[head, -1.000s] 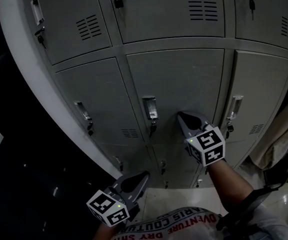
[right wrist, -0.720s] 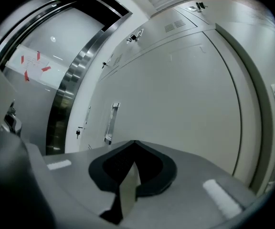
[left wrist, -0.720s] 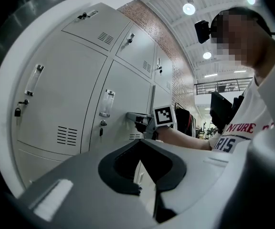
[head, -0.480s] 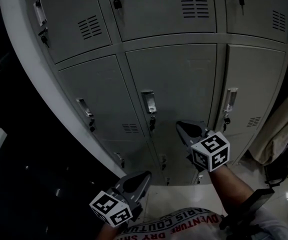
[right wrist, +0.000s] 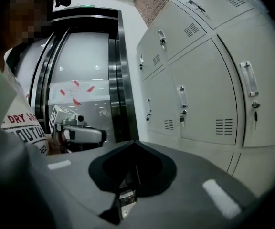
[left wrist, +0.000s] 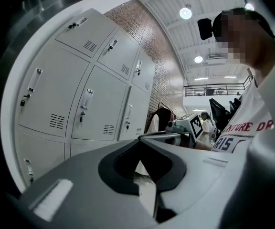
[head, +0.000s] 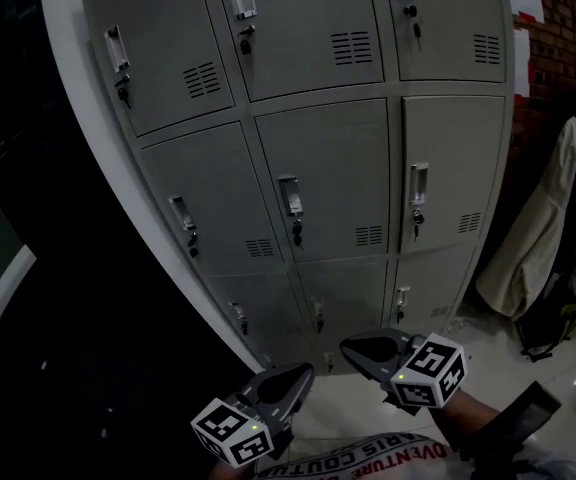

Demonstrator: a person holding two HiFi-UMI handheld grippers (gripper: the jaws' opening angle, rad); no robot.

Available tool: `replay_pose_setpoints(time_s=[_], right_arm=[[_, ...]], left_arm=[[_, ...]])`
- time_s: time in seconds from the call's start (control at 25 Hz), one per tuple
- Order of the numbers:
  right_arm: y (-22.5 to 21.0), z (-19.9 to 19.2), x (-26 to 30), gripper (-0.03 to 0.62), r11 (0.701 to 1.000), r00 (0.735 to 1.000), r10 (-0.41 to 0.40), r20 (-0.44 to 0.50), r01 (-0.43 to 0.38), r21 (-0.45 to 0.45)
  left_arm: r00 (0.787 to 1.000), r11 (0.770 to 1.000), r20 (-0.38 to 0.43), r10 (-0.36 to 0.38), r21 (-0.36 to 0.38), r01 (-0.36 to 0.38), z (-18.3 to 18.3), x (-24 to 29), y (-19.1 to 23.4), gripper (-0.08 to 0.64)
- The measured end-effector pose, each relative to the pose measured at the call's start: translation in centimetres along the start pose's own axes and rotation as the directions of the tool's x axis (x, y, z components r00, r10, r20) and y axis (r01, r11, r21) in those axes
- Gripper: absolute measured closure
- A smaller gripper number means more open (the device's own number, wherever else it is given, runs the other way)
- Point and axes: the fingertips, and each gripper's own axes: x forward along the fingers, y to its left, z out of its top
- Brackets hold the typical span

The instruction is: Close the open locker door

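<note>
While the grey lockers (head: 308, 148) are filling most of the head view, every door in the bank is lying flush with its neighbours; the middle door (head: 333, 168) of the centre row is sitting shut in its frame, its vent slots showing at the lower right corner; a pale coat (head: 528, 238) is hanging just beside the bank's right end, against a brick wall (head: 568, 18); the left gripper (head: 306, 372) is hovering low near the person's printed shirt (head: 368, 458), well apart from the lockers, and in the left gripper view its jaws are pressing together at the tip with nothing between them (left wrist: 138, 141); the right gripper (head: 350, 347) is hanging beside it over the light floor (head: 368, 408), also well clear of the door, and the right gripper view is showing its jaws clenched on nothing (right wrist: 133, 143); the door's handle (head: 290, 196) is standing upright at its left edge, with a key dangling just below it.
</note>
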Motion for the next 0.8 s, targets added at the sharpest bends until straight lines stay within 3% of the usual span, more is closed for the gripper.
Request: replay_pose_setpoints(time_s=[0.24, 0.44, 0.8], right_arm=[[13.5, -4.6, -6.0, 0.597, 1.000, 1.000, 0.006, -0.015, -0.006, 0.026], [23.7, -9.3, -10.1, 0.597, 0.996, 0.999, -0.003, -0.040, 0.006, 0.094], [31.8, -9.3, -14.9, 0.597, 0.996, 0.995, -0.083, -0.047, 0.085, 0.040]], left_arm=[[0.999, 1.000, 0.031, -0.026, -0.001, 0.026, -3.3, -9.7, -9.0, 0.555], [0.999, 0.999, -0.001, -0.039, -0.032, 0.039, -7.8, -17.9, -15.2, 0.555], [0.993, 0.993, 0.004, -0.115, 0.028, 0.115, -7.1, -23.3, -22.1, 0.555]])
